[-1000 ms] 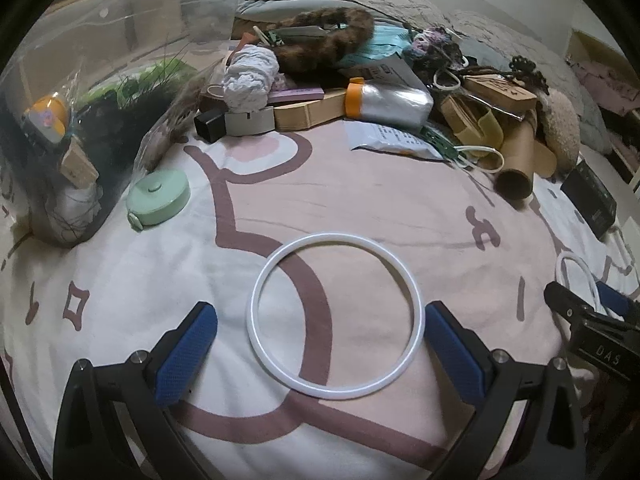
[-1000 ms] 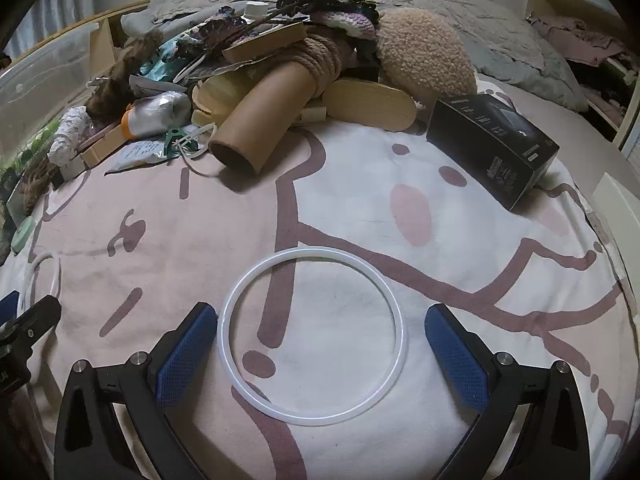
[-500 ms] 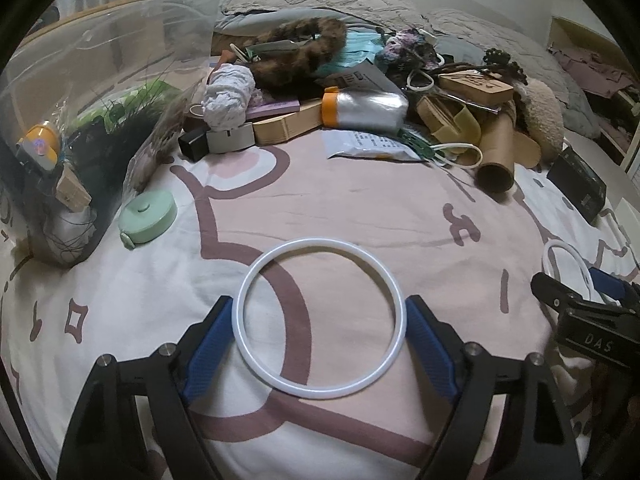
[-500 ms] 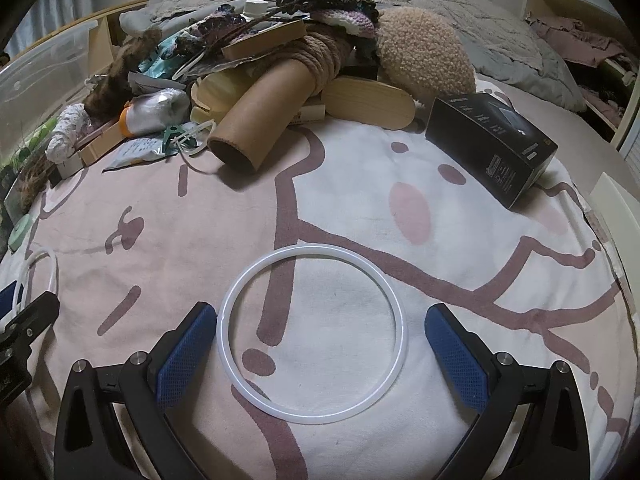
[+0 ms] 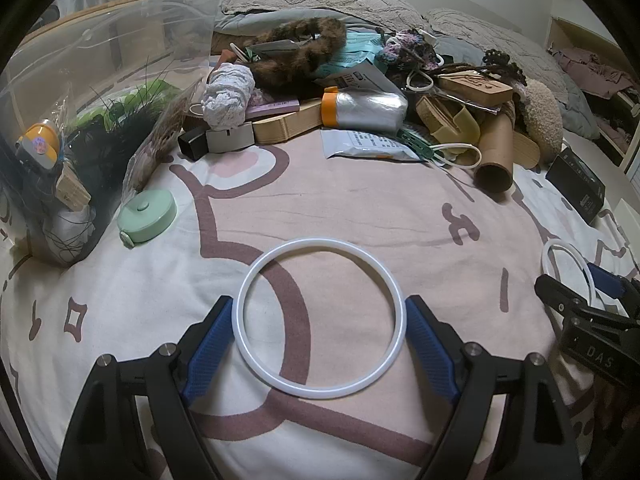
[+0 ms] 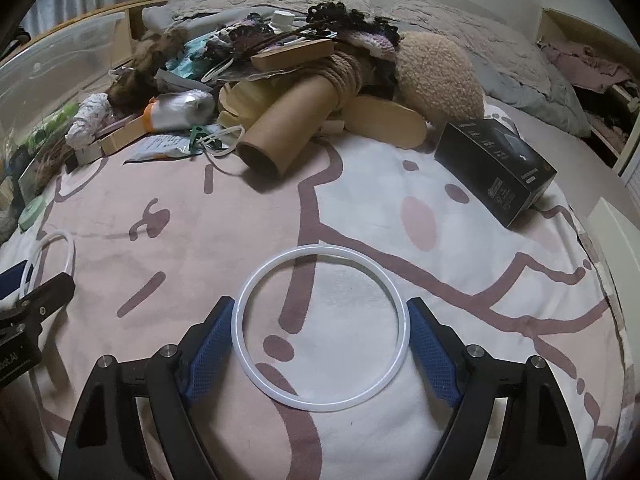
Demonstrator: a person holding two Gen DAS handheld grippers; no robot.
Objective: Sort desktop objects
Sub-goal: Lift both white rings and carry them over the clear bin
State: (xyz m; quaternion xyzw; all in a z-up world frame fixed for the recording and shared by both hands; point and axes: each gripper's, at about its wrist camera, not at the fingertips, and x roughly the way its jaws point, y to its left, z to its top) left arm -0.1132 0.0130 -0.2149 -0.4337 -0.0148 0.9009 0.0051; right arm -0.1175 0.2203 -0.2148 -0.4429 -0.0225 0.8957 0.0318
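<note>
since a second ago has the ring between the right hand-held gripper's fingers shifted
No. The white ring lies on the same brown lines of the blanket; only the fingers closed onto it.

Left gripper (image 5: 320, 344): two matte black plastic arms with triangular cut-outs, widening toward the camera. Each finger carries a long blue pad (image 5: 208, 346) with fine ribbed, mesh-like texture on the inner face. Silver round screw heads sit in pairs on top of each arm near the pad base.

Right gripper (image 6: 320, 344): same build, black arms, blue textured pads (image 6: 434, 354), same paired silver screws, same triangular openings.

In the left wrist view the right gripper's side shows at the right edge: black body, blue pad tip, small screws, white lettering "DAS". In the right wrist view the left gripper's black body shows at the left edge with partial white lettering.
</note>
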